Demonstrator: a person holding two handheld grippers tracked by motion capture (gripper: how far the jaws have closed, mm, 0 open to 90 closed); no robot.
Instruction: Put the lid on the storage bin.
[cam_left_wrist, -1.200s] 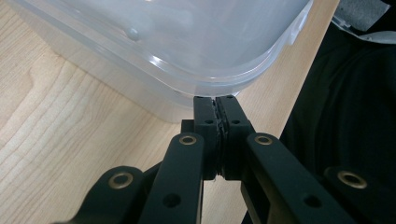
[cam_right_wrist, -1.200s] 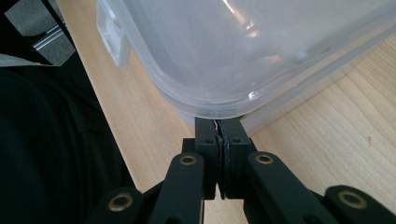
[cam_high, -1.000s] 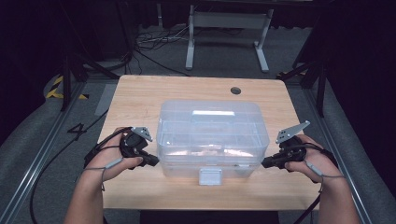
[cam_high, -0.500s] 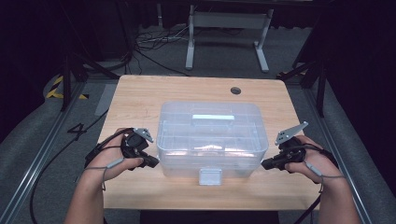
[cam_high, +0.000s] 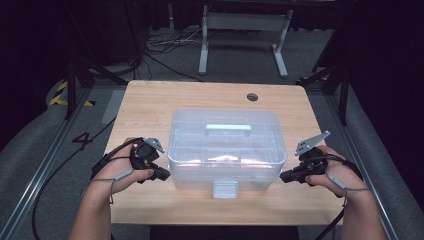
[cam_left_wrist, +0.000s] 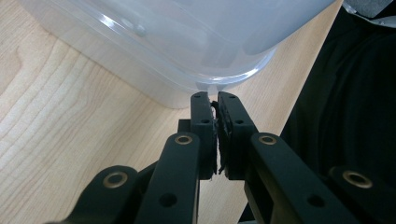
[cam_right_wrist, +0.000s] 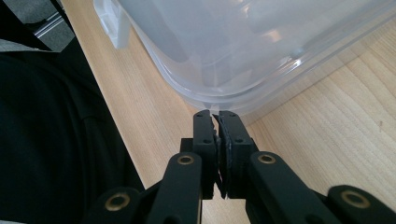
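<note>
The left claw (cam_left_wrist: 215, 97) is seen with its jaws together, nothing between them, the tips set just against the lower near corner of the clear plastic box (cam_high: 226, 145). The right claw (cam_right_wrist: 216, 114) is likewise closed on nothing, its tips brought up to the box's opposite near corner. The left jaws have just been parting by a hair, though no gap for a grip is shown. Such a mirrored placement is judged to serve pushing or steadying the box from both ends rather than gripping it. The box is set in the middle of the worktop (cam_high: 150, 100), lid on, handle (cam_high: 227, 129) lying flat on top and latch (cam_high: 225, 189) turned toward the person, whose hands are kept low at either side.
</note>
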